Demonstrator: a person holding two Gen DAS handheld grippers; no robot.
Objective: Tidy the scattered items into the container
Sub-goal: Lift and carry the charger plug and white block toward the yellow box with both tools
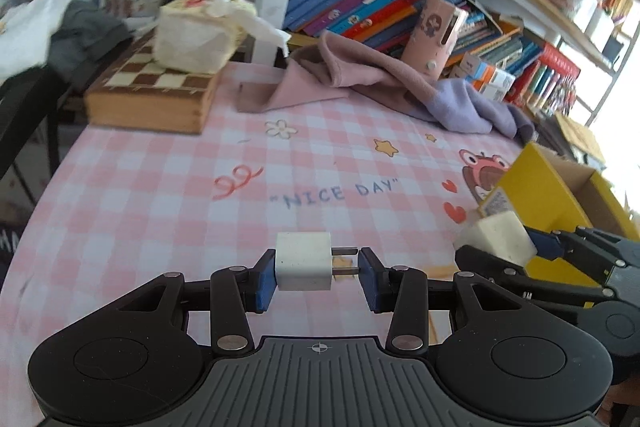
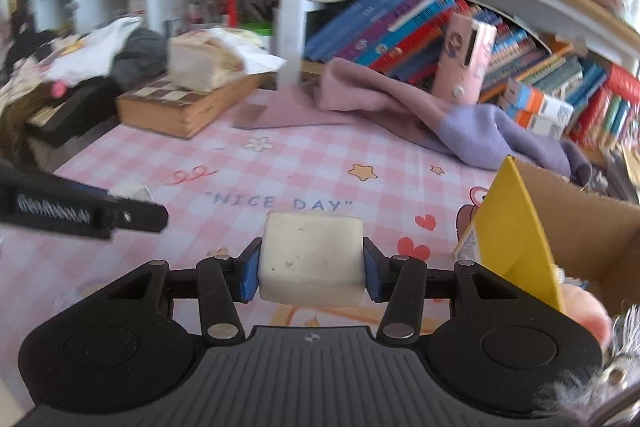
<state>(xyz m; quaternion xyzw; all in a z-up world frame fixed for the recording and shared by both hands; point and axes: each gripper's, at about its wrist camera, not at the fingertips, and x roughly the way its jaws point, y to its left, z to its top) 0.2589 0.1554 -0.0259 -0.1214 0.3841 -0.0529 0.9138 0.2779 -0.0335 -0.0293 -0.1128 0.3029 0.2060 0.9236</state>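
The left gripper (image 1: pixel 318 264) clamps a white plug adapter (image 1: pixel 304 261) above the worktop (image 1: pixel 160 187); right of it, the right gripper (image 2: pixel 311 263) clamps a white block (image 2: pixel 311 259). Both await dropping (neither is in yet) into the yellow cardboard box (image 2: pixel 516 227) further right.

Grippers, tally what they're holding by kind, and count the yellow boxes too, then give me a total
White plug adapters: 1, in the left gripper, at
White block erasers: 1, in the right gripper, at
Yellow cardboard boxes: 1, at
Total: 3
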